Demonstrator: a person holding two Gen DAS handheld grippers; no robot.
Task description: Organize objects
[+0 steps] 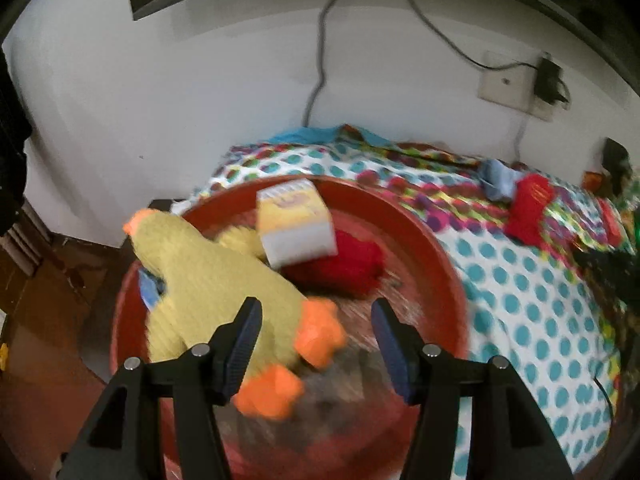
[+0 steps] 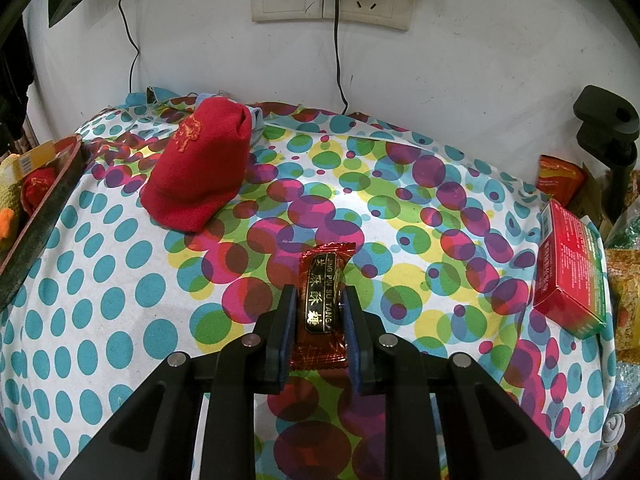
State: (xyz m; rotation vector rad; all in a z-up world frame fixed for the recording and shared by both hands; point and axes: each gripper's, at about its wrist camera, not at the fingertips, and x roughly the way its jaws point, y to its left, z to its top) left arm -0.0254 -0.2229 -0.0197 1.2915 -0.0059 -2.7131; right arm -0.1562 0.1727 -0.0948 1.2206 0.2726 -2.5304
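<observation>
The sorting looks partly done. In the left wrist view a red basin [image 1: 448, 264] fills the centre of the frame and already holds a yellow plush duck [image 1: 208, 280], a yellow-and-white box [image 1: 296, 220] and a red fabric piece [image 1: 344, 268]. The left tool [image 1: 316, 344] hangs over the basin at the bottom of the frame with its jaws apart and nothing between them — the duck lies just beyond its left finger.

In the right wrist view the right tool [image 2: 320, 320] is clamped on a red candy wrapper [image 2: 322, 300] at lower centre, close above the cloth; this piece has yet to reach the basin. A red pouch [image 2: 198, 168] at upper left and a red carton [image 2: 572, 272] at the right edge remain out on the cloth, so I judge several items are left.

The surface is a tabletop under a polka-dot cloth [image 2: 100, 280] — teal dots, then overlapping pink, green and yellow ones. Behind it stands a white wall with a socket plate [image 2: 288, 0] and cables [image 2: 340, 60].
</observation>
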